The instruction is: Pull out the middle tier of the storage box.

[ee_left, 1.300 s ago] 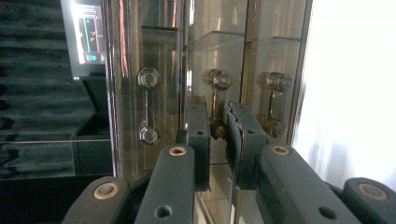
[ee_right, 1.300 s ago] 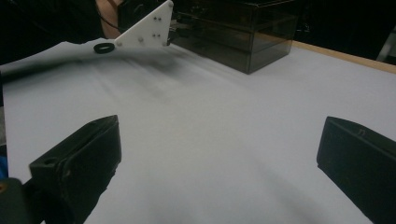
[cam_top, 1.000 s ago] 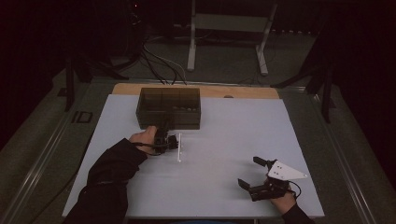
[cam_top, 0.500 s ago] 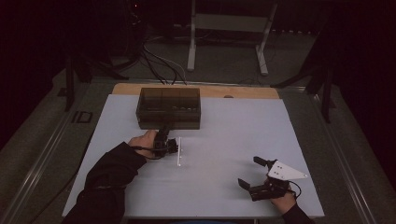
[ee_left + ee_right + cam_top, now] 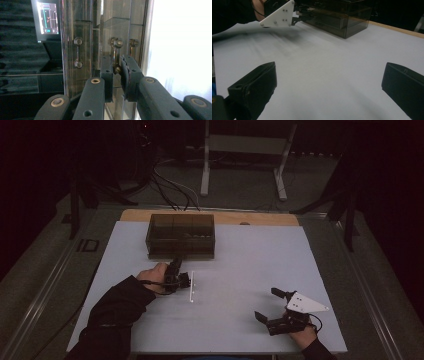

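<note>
Drawer handle (image 5: 115,53) upright, left gripper (image 5: 116,71) clamped

One dark clear drawer box (image 5: 180,236) with three drawer handles (image 5: 115,53), two grippers, one white table (image 5: 240,270).

A drawer box (image 5: 181,236) is sitting on the table (image 5: 240,270) toward its far left part. Just in front of it, the left gripper (image 5: 176,272) is lying with its jaws closed on one of the box's drawer handles (image 5: 115,55). The right gripper (image 5: 272,307) is resting well apart, near the table's front right corner.
</note>
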Demonstrator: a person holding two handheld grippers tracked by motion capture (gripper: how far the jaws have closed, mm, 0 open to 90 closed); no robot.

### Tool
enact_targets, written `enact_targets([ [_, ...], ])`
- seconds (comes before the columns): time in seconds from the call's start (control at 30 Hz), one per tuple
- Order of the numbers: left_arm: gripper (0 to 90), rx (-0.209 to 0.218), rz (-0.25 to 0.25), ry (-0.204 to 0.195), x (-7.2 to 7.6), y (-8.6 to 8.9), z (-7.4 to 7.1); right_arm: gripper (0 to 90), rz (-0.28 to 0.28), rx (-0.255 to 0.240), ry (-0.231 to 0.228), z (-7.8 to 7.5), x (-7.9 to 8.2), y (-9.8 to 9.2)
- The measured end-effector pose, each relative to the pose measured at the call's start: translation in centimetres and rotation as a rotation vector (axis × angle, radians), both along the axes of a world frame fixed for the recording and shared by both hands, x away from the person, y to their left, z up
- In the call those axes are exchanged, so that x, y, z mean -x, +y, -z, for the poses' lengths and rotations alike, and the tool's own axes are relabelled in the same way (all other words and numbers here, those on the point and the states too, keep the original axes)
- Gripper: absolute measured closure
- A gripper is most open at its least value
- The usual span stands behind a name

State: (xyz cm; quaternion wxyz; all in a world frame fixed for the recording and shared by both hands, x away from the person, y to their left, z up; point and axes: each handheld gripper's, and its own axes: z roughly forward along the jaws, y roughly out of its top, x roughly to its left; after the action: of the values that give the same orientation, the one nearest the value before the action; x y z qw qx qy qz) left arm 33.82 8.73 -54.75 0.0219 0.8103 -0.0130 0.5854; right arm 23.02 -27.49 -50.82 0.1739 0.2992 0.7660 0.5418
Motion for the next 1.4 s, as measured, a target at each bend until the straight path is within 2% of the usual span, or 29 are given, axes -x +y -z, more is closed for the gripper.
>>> enact_targets([
  [0.13, 82.5, -0.016, -0.002, -0.003, 0.0, -0.1, 0.0, 0.0, 0.000, 0.000, 0.000, 0.0, 0.0, 0.0],
  [0.33, 81.6, -0.008, 0.004, 0.002, 0.0, 0.0, 0.0, 0.0, -0.001, 0.000, 0.000, 0.0, 0.0, 0.0],
  [0.4, 81.5, 0.014, 0.010, 0.017, -0.1, 0.1, -0.2, 0.0, 0.000, -0.001, 0.001, 0.0, 0.0, 0.0],
  [0.53, 81.3, 0.020, 0.018, 0.025, -0.2, 0.3, -0.3, 0.0, 0.001, 0.001, 0.001, 0.0, 0.0, 0.0],
  [0.6, 80.1, 0.035, 0.026, 0.043, -0.1, 0.3, -0.5, 0.0, 0.001, 0.000, 0.000, 0.0, 0.0, 0.0],
  [0.67, 80.1, 0.035, 0.026, 0.043, -0.1, 0.3, -0.5, 0.0, 0.002, 0.000, 0.001, 0.0, 0.0, 0.0],
  [0.7, 80.3, 0.062, 0.040, 0.074, 0.0, 0.2, -0.9, 0.0, 0.002, 0.000, -0.001, 0.0, 0.0, 0.0],
  [0.73, 80.3, 0.069, 0.046, 0.073, 0.1, 0.2, -1.0, 0.0, 0.002, 0.001, -0.001, 0.0, 0.0, 0.0],
  [0.83, 80.2, 0.073, 0.061, 0.086, 0.2, 0.3, -1.4, 0.0, 0.003, 0.001, -0.002, 0.0, 0.0, 0.0],
  [0.9, 80.1, 0.083, 0.071, 0.110, 0.2, 0.5, -1.6, 0.0, 0.003, 0.000, -0.001, 0.0, 0.0, 0.0],
  [1.13, 71.4, 0.105, 0.080, 0.149, 0.3, 1.3, -2.6, 0.0, 0.003, -0.002, -0.002, 0.0, -0.1, -0.1],
  [1.2, 65.4, 0.113, 0.082, 0.160, 0.3, 1.6, -2.9, 0.0, 0.005, -0.001, -0.002, 0.0, -0.1, -0.1],
  [1.27, 60.9, 0.125, 0.084, 0.194, 0.2, 1.9, -3.2, 0.0, 0.005, -0.002, -0.002, 0.0, -0.1, -0.1],
  [1.4, 52.9, 0.136, 0.072, 0.220, 0.1, 2.5, -3.6, 0.0, 0.006, -0.003, 0.001, 0.0, -0.1, -0.1],
])
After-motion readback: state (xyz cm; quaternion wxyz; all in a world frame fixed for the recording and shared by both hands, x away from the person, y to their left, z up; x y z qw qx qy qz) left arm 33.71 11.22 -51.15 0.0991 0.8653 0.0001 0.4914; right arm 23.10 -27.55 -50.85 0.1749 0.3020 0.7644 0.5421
